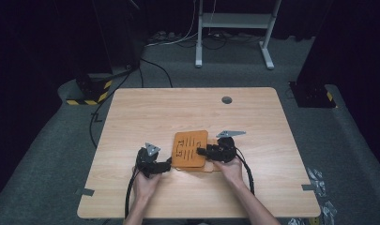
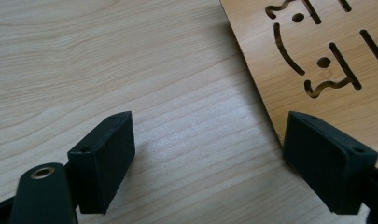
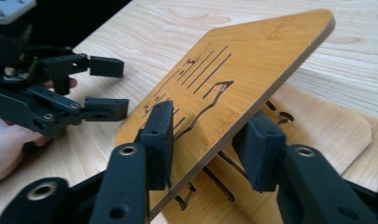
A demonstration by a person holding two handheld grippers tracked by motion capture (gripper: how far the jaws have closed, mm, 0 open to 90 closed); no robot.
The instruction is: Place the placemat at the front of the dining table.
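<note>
I held the right tool (image 3: 207, 142) clamped on the near edge of the orange-brown wooden board with cut-out slots and music-note shapes (image 3: 252, 51), one jaw on its top face and the other beneath it. The board sat tilted, its gripped edge raised and its far edge higher in the right gripper view. Under it lay a second, paler wooden board with the same kind of cut-outs (image 3: 326, 126), flat on the light wood-grain tabletop (image 3: 359, 60).

In the high view the orange-brown board (image 1: 191, 148) lay near the middle of the tabletop (image 1: 178, 108), toward my side, with the right tool (image 1: 202, 151) at its right edge and the paler board (image 1: 211, 167) showing just past its near right corner.

I held the left tool (image 2: 207, 161) with its jaws apart and nothing between them, above bare tabletop (image 2: 107, 60). One jaw stood at the edge of the orange-brown board (image 2: 317, 51); whether it touched I could not tell. In the high view the left tool (image 1: 168, 164) sat just beside the board's left near corner. The right gripper view showed it (image 3: 102, 88) with its jaws parted, close to the board's far end.
</note>
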